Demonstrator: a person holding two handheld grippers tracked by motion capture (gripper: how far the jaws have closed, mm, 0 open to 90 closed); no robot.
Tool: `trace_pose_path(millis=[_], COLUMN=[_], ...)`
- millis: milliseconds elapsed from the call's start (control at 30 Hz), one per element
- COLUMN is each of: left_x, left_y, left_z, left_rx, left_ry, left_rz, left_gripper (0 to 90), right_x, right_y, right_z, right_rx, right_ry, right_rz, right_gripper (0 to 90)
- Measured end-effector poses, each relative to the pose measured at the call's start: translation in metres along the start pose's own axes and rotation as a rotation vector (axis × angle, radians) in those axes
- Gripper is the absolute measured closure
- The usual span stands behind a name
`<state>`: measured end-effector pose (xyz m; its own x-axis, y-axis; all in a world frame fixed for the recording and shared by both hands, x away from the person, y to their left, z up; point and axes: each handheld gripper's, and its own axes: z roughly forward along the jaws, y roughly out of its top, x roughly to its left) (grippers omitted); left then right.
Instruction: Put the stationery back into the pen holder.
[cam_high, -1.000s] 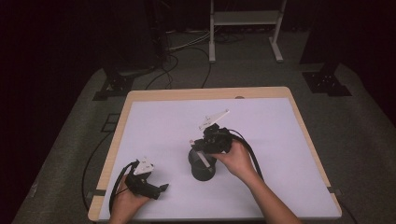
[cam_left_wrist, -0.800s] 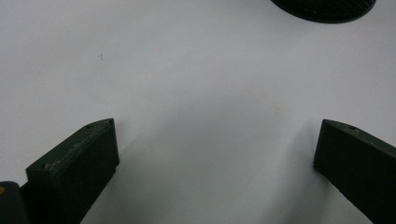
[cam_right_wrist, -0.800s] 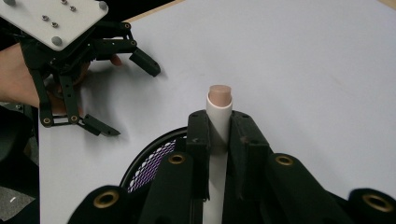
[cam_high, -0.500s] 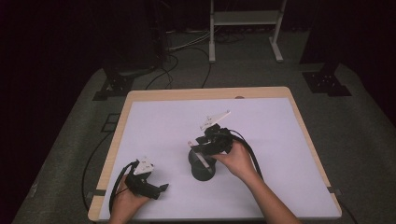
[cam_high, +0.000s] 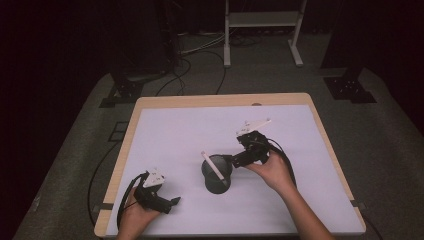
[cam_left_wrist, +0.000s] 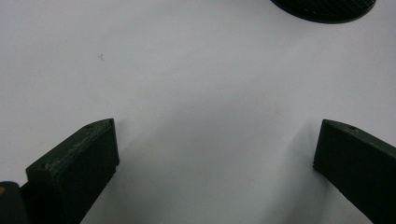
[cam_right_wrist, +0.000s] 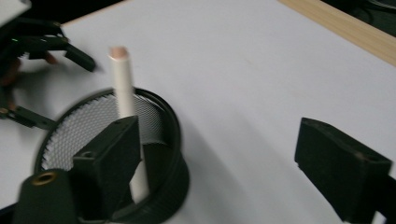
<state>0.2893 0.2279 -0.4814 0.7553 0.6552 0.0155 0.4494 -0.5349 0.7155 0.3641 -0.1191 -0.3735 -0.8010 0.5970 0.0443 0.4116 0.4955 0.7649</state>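
In the high view, a white-covered surface (cam_high: 165, 135) with a wooden rim sits on a dark floor with cables and a white metal stand (cam_high: 262, 22) behind it. A black mesh cup (cam_high: 216, 175) stands near the middle of the surface, slightly toward the person. A white pen (cam_high: 212, 164) sits in it, leaning up and to the left past the rim. The right gripper (cam_high: 235, 161) is held just beside the cup on its right, pointing left toward it, with the right hand (cam_high: 274, 170) behind it. The left gripper (cam_high: 172, 202) lies low near the front left corner of the surface in the left hand (cam_high: 136, 216), well apart from the cup.

In the left gripper view, the two black fingers (cam_left_wrist: 77, 172) stand wide apart over bare white surface, with nothing between them. The mesh cup's rim (cam_left_wrist: 327, 7) shows at the top right edge.

In the right gripper view, the fingers (cam_right_wrist: 343, 163) are spread wide and grip nothing. The left finger stands in front of the mesh cup (cam_right_wrist: 163, 140), overlapping its rim in the picture; whether it touches the cup or the pen cannot be told. The white pen (cam_right_wrist: 122, 79) rises tilted out of the cup just behind that finger. The other finger hangs over bare surface to the right. The left gripper (cam_right_wrist: 42, 44) shows blurred at top left.
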Motion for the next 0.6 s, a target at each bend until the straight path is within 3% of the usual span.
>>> trace_pose_path(millis=[300,600], left_x=[0.000,0.000], left_y=[0.000,0.000], left_z=[0.000,0.000], left_rx=[0.000,0.002], left_ry=[0.001,0.002], left_rz=[0.001,0.005], left_gripper=[0.0,0.0], right_x=[-0.027,-0.047], right_y=[-0.036,-0.092], right_z=[-0.022,-0.035], right_rx=[0.005,0.066], right_ry=[-0.060,-0.120], right_rz=[0.064,0.119], right_gripper=[1.8,0.0])
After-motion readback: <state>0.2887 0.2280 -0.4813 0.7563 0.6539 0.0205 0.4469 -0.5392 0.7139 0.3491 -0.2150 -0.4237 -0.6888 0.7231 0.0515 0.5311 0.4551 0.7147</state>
